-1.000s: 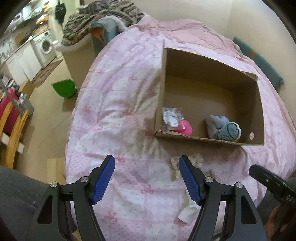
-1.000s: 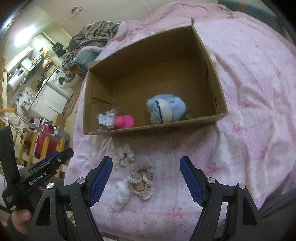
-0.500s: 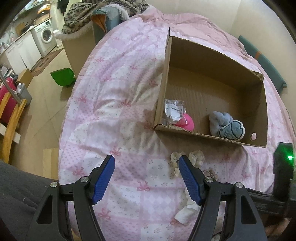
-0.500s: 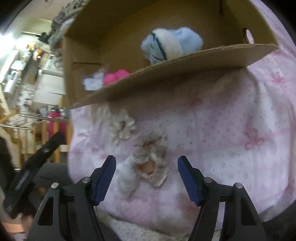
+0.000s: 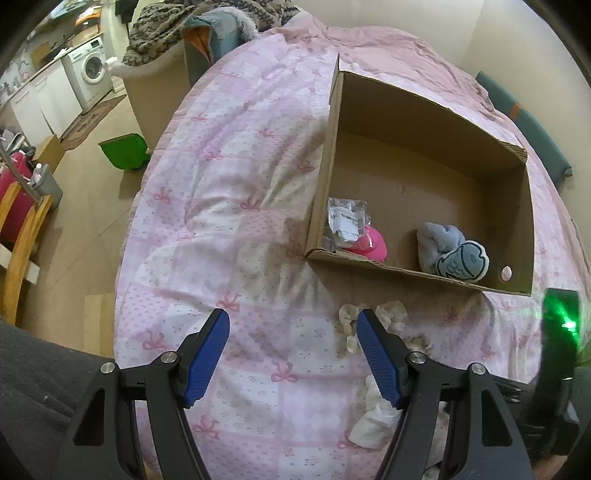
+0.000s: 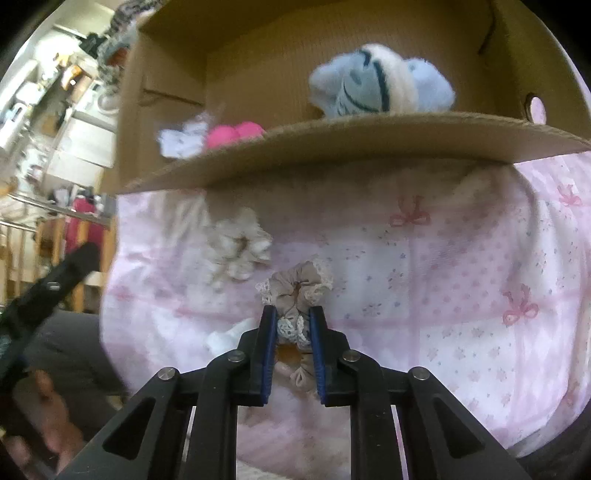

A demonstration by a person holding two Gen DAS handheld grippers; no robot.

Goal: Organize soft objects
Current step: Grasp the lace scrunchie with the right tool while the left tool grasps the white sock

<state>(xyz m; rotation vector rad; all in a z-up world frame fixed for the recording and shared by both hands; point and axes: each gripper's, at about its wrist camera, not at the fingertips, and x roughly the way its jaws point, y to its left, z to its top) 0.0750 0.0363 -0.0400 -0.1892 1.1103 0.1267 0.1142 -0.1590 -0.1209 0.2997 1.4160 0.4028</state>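
A cardboard box (image 5: 424,110) lies on the pink bedspread (image 5: 229,206); it holds a blue plush fish (image 5: 452,254), a pink soft toy (image 5: 371,243) and a clear packet (image 5: 345,221). My right gripper (image 6: 293,314) is shut on a beige lace-trimmed scrunchie (image 6: 297,290) in front of the box (image 6: 332,136). A cream scrunchie (image 6: 236,247) and a white soft piece (image 6: 225,338) lie just left of it. My left gripper (image 5: 293,325) is open and empty above the bedspread, left of the cream scrunchie (image 5: 391,310).
The bed's left edge drops to a wooden floor with a green dustpan (image 5: 125,151), a wooden chair (image 5: 22,236) and a washing machine (image 5: 92,70). A heap of blankets (image 5: 166,26) lies beyond the bed's far left corner.
My right gripper moved down and forward to the beige scrunchie and shut on it. My left gripper stayed open and barely shifted.
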